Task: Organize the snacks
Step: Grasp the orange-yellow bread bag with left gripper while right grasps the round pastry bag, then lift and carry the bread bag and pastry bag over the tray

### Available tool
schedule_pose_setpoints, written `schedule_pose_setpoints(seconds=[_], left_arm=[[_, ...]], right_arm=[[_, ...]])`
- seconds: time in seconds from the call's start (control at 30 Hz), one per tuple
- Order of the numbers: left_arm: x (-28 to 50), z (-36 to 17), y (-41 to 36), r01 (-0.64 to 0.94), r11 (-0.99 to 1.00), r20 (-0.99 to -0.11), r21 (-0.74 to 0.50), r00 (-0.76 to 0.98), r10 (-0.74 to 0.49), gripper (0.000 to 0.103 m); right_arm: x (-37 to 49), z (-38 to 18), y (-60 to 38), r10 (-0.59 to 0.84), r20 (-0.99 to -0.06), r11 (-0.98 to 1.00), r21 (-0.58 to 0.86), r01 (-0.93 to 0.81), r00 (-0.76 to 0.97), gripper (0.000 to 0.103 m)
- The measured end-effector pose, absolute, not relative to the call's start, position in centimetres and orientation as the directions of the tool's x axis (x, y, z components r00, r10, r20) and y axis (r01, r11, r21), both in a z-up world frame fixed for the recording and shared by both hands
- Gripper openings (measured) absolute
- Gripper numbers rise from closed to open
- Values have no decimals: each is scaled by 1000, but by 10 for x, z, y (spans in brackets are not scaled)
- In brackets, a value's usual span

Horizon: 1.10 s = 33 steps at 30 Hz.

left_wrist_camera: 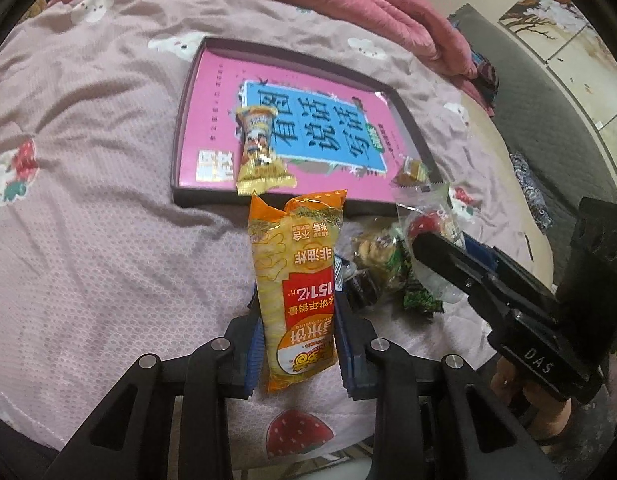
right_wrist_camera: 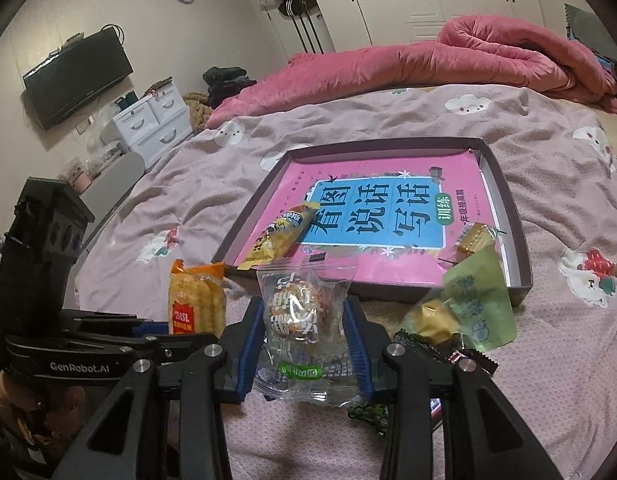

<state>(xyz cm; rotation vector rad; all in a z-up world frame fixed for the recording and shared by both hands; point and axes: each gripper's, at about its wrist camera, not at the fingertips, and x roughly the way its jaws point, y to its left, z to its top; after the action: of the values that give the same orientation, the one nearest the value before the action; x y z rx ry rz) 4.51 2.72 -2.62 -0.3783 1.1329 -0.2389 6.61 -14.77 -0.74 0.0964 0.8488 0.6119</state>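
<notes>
My left gripper (left_wrist_camera: 297,304) is shut on an orange rice-cracker packet (left_wrist_camera: 296,264), held upright just above the bedspread. My right gripper (right_wrist_camera: 304,312) is shut on a clear packet with a round snack (right_wrist_camera: 300,312) inside. Ahead lies a shallow dark tray (left_wrist_camera: 180,152) (right_wrist_camera: 512,216) lined with a pink and blue book cover. A yellow snack bar (left_wrist_camera: 260,148) (right_wrist_camera: 280,232) and a small golden candy (left_wrist_camera: 412,170) (right_wrist_camera: 474,236) lie in it. In the right wrist view the orange packet (right_wrist_camera: 196,300) shows at the left. The right gripper (left_wrist_camera: 448,248) shows at the right of the left wrist view.
Loose snacks lie in a pile near the tray's front corner: a pale green packet (right_wrist_camera: 480,304), dark green wrappers (left_wrist_camera: 420,300) and a biscuit packet (left_wrist_camera: 372,248). A rumpled pink quilt (right_wrist_camera: 488,52) lies beyond the tray. The bedspread (left_wrist_camera: 88,200) spreads wide to the left.
</notes>
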Motion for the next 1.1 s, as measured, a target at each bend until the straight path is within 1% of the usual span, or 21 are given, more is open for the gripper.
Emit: schedule_pose_setpoints(seconds=[0.37,0.7,0.93,1.1], left_arm=[[53,-11,33,-10,918,-824,-397,444,-352,32],[77,1,33,-14,918,-808,-397,479,-342,32],[97,3,34,-16,908,-791,-419,498,-356,32],[111,-2,37,-27,906,-795,-421,493,-355,32]], right_arm=[[68,-2,-155,552,-651,825,337,-453,521,40],[75,2,-163,556,-631,827,353,-438,541,40],[79,3,-168,556,-624,829,365,-423,550,40],[81,2,-170,557,-623,829,375,-415,549,40]])
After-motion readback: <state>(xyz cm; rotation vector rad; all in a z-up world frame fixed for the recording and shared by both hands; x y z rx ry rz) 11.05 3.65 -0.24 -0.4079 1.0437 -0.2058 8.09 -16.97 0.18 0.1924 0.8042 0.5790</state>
